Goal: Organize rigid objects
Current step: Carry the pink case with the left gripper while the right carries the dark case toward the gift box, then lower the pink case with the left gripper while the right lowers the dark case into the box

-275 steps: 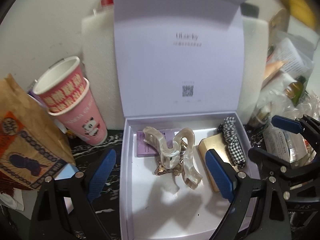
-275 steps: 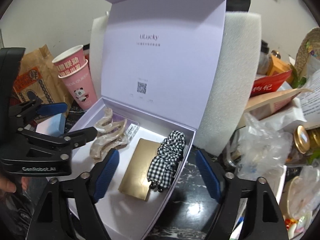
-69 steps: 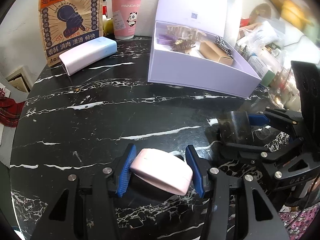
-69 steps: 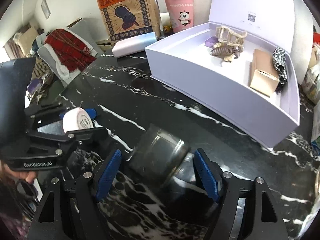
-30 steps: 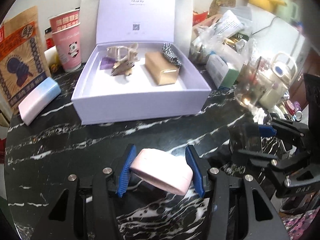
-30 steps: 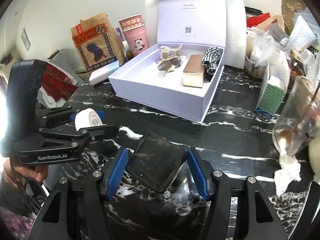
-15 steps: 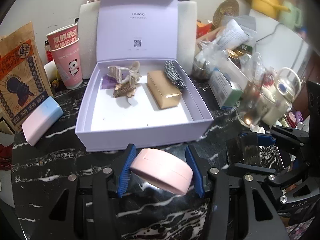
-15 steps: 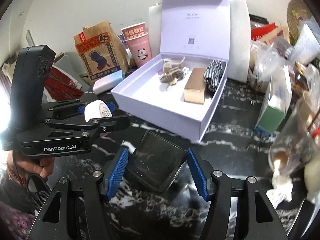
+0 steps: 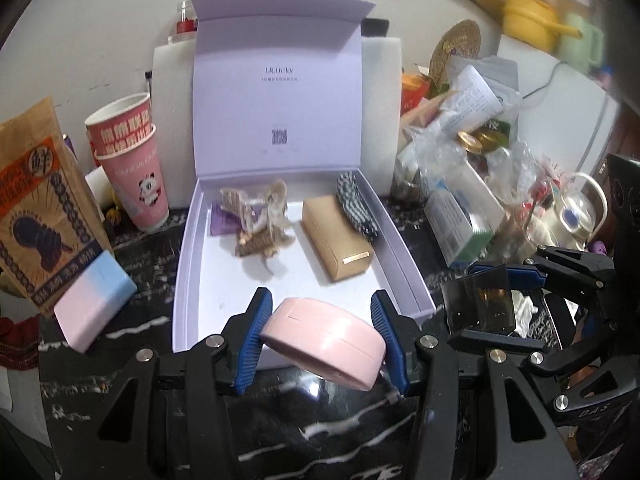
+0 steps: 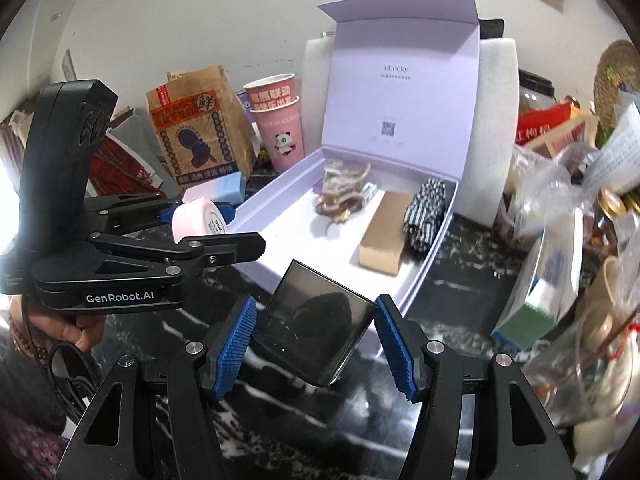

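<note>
Over the near edge of the open lilac box (image 9: 404,248), the left gripper (image 9: 322,342) is clamped on a pink round case (image 9: 324,342), blue pads pressed to both its sides, case tilted w/ its right end lower. Just to its right, the right gripper (image 10: 312,330) is clamped on a dark glass jar (image 10: 314,326), held tilted between its blue pads, off the black marble table (image 10: 304,424) (jar's contents can't be made out).

Inside the box, lid standing upright at the back: a pile of hair claws (image 9: 260,220) at back left, partly on a small purple card (image 9: 220,226); a gold carton (image 9: 336,236) lying to their right; a black-and-white checked scrunchie (image 9: 356,210) along the right wall, touching the carton. Front half of the box floor is bare.

Left of the box: two stacked pink paper cups (image 9: 132,160), a brown printed paper bag (image 9: 40,208), and a pink-to-blue gradient block (image 9: 94,306) lying on the table. Right of the box: a heap of plastic bags, jars, cartons. A hand (image 10: 68,330) grips the left gripper's handle in the right wrist view.
</note>
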